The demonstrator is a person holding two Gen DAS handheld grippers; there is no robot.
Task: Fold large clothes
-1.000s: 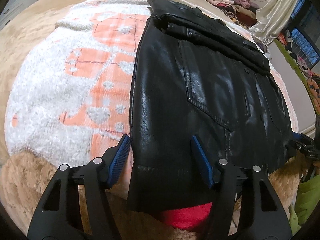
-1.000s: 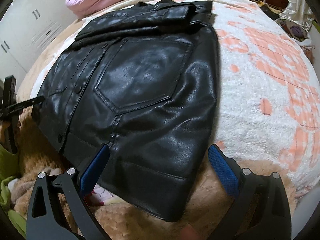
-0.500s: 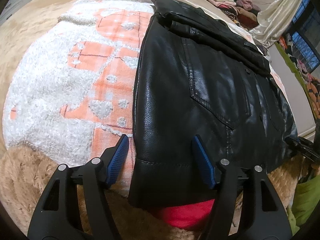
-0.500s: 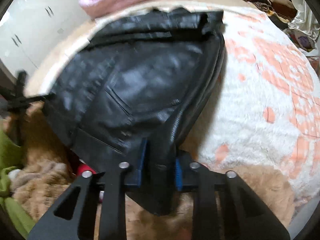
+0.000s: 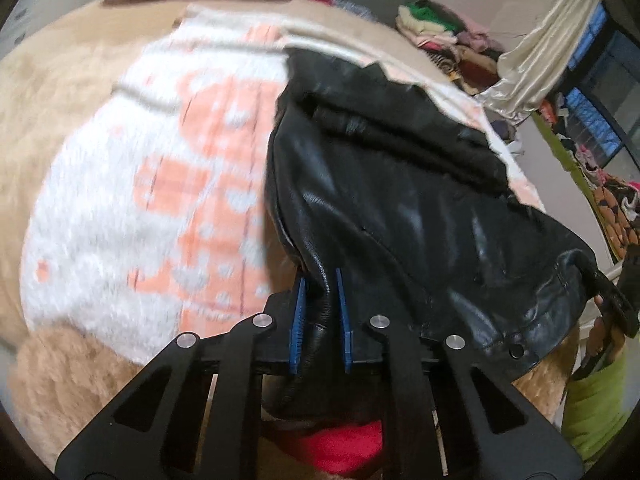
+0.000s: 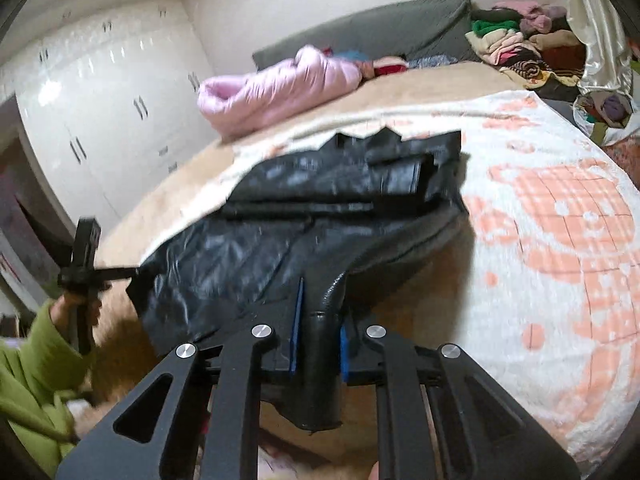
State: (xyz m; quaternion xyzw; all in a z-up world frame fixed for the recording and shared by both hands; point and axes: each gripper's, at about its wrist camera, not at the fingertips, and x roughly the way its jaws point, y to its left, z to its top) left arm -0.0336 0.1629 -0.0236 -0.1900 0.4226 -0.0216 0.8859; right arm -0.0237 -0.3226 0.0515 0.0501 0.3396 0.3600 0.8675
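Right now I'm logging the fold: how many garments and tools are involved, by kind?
Black leather jacket: 1
Tools clamped on its hem, left tool and right tool: 2
Orange-and-white blanket beneath it: 1
Total: 4

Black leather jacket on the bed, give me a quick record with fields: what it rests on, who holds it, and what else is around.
garment: black leather jacket, near hem lifted off the bed
surface: white and orange fluffy blanket over a tan plush bedspread
left gripper: fingers shut on the jacket's hem
right gripper: fingers shut on the jacket's hem
far end of bed: pink puffy coat
beyond the bed: pile of folded clothes
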